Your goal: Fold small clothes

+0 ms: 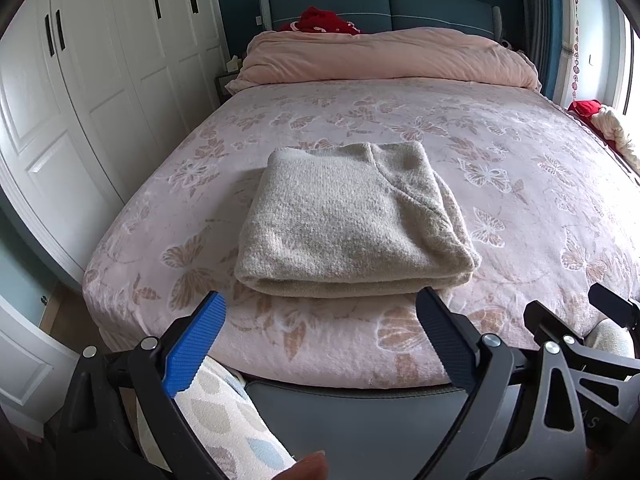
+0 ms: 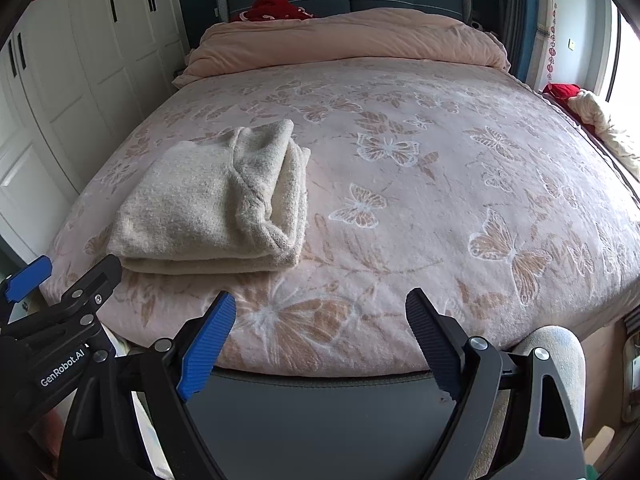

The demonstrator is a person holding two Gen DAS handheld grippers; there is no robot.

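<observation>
A beige knitted garment (image 1: 352,220) lies folded into a thick rectangle on the pink butterfly bedspread (image 1: 500,168), near the foot of the bed. It also shows in the right wrist view (image 2: 208,204), at the left. My left gripper (image 1: 322,308) is open and empty, just short of the garment's near edge. My right gripper (image 2: 320,306) is open and empty over the bed's foot edge, to the right of the garment. The right gripper's fingers (image 1: 560,320) show at the right in the left wrist view. The left gripper's fingers (image 2: 92,276) show at the left in the right wrist view.
A rolled pink duvet (image 1: 384,56) lies at the head of the bed, with red cloth (image 1: 324,20) behind it. White wardrobe doors (image 1: 100,80) stand on the left. More cloth (image 2: 600,120) lies by the window at the right. The dark bed frame (image 1: 360,404) runs below the grippers.
</observation>
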